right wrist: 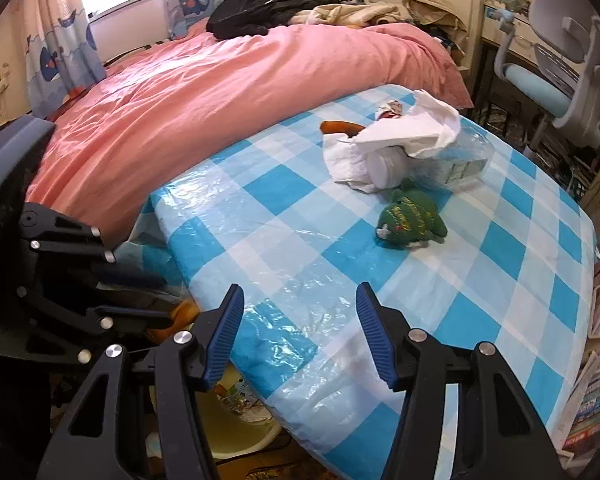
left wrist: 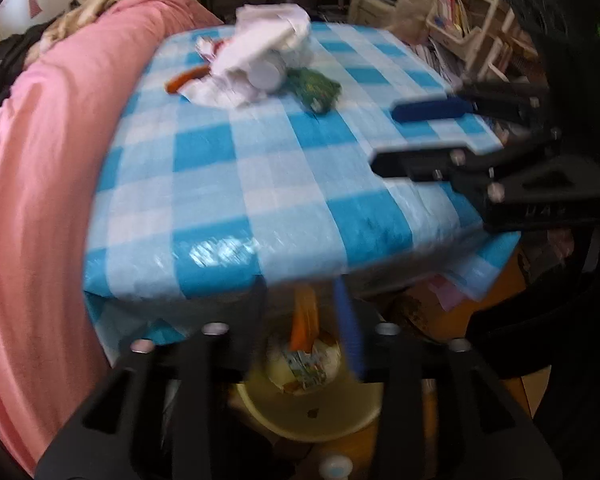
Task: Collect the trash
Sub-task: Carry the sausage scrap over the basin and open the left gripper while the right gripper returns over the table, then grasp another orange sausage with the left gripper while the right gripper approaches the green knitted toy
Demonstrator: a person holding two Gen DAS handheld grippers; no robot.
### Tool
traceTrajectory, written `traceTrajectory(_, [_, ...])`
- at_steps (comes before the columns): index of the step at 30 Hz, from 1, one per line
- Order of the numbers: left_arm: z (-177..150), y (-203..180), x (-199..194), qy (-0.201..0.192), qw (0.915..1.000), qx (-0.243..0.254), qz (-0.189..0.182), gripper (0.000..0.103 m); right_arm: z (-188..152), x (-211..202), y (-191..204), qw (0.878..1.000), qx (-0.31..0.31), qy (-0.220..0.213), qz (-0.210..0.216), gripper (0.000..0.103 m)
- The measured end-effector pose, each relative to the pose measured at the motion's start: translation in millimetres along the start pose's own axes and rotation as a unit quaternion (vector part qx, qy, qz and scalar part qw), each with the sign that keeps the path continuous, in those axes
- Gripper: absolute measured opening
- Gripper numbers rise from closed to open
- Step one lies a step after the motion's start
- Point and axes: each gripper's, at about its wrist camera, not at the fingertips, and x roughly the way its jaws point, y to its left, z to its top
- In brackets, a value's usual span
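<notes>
The crumpled white tissue point(right wrist: 404, 136) looks light and soft; pinching its raised fold suits the right gripper point(right wrist: 300, 328), whose jaws are spread and empty. The left gripper point(left wrist: 308, 320) hangs parted above the yellow bin point(left wrist: 308, 408), with an orange wrapper point(left wrist: 306, 320) loose between its fingers.

Pink duvet point(right wrist: 204, 92) covers bed beside checked tablecloth point(right wrist: 480, 280). Dark clothes point(right wrist: 260, 8) heaped at far end of bed. Whale curtains point(right wrist: 60, 40) at window. Blue-seated chair point(right wrist: 560, 80) right; books point(right wrist: 592, 408) stacked below.
</notes>
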Motion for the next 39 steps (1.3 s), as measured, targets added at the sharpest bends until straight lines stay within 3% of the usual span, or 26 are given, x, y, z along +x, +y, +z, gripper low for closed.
traceTrajectory(5, [26,24,-13,-0.054,0.9977,-0.04,0.011,0.043,0,2,-8,1.0,0.017,-0.002,-0.004,0.057])
traceTrajectory(16, [97,70,7,-0.094,0.9906,-0.071,0.069,0.042,3,16,-22,0.999,0.05,-0.012,-0.013,0.06])
traceTrajectory(19, [122,85,25,-0.097,0.9883,-0.085,0.082,0.042,7,22,-28,0.997,0.068,-0.022,-0.019,0.06])
traceTrajectory(27, [172,105,67,-0.089,0.9874,-0.059,0.117,0.042,24,29,-45,0.994,0.094,-0.045,-0.031,0.06])
traceTrajectory(39, [219,115,136,-0.037,0.9938,-0.012,0.104,0.042,35,64,-68,0.993,0.109,-0.018,-0.04,0.06])
